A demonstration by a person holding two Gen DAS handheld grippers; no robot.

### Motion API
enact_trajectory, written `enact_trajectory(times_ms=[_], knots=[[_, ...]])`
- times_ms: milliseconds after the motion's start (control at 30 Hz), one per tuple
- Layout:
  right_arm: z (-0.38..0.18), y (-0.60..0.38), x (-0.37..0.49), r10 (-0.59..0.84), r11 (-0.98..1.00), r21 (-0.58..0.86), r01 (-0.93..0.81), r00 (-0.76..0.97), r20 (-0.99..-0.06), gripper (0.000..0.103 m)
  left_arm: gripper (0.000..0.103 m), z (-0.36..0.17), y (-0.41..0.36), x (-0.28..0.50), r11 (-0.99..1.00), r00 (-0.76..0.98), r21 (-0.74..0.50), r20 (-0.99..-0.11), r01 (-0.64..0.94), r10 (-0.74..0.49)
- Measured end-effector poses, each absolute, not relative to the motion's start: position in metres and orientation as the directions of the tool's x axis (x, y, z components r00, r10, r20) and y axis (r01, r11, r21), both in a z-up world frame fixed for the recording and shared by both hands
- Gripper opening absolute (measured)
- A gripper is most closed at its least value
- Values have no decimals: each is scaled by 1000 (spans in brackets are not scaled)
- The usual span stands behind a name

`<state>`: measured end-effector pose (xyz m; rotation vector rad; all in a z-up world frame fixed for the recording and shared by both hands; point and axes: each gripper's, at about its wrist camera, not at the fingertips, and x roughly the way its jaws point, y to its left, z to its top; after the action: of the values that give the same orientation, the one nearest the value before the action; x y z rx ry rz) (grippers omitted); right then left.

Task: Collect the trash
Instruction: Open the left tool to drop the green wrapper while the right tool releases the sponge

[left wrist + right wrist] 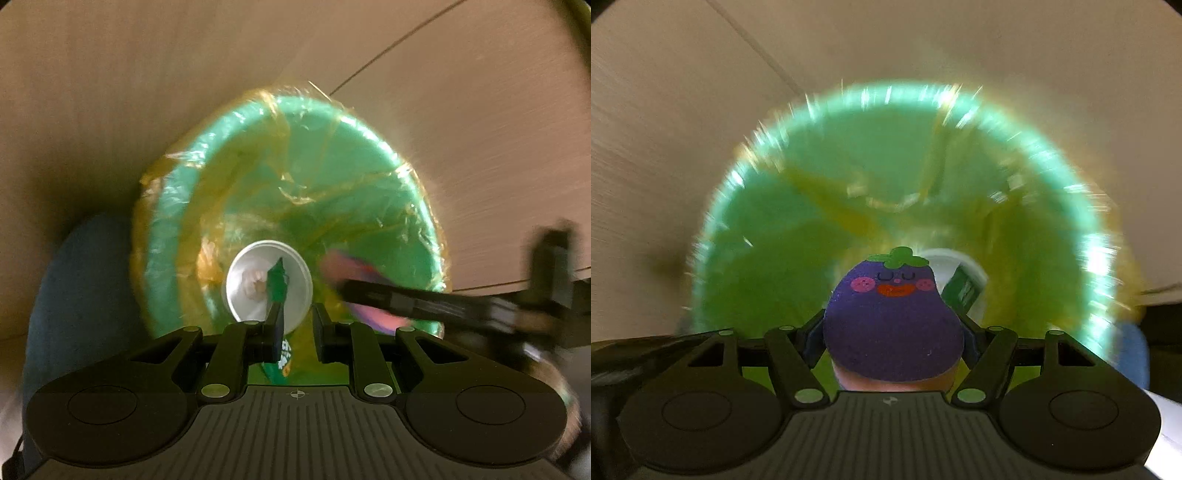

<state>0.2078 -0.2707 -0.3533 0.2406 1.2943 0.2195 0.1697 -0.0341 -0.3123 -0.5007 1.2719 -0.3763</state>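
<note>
A purple eggplant-shaped sponge with a cartoon face is clamped between the widely spread jaws of the right gripper, directly above the round green bin lined with a yellow plastic bag. At the bottom of the bin a white paper cup is seen, with a green wrapper inside it. The left gripper is held over the bin with jaws narrowly parted; nothing is visibly gripped. A beige wood-grain floor surrounds the bin.
</note>
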Motion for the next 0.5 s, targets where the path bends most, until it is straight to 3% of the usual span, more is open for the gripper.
enact_trajectory(times_ms=[167, 500], knots=[[-409, -236, 240, 137, 988, 124, -92, 147, -980, 69, 19, -300, -23, 162, 820, 304, -572, -778, 23, -550], [-455, -234, 250, 93, 996, 92, -20, 81, -992, 70, 19, -314, -15, 158, 810, 297, -586, -772, 13, -562]])
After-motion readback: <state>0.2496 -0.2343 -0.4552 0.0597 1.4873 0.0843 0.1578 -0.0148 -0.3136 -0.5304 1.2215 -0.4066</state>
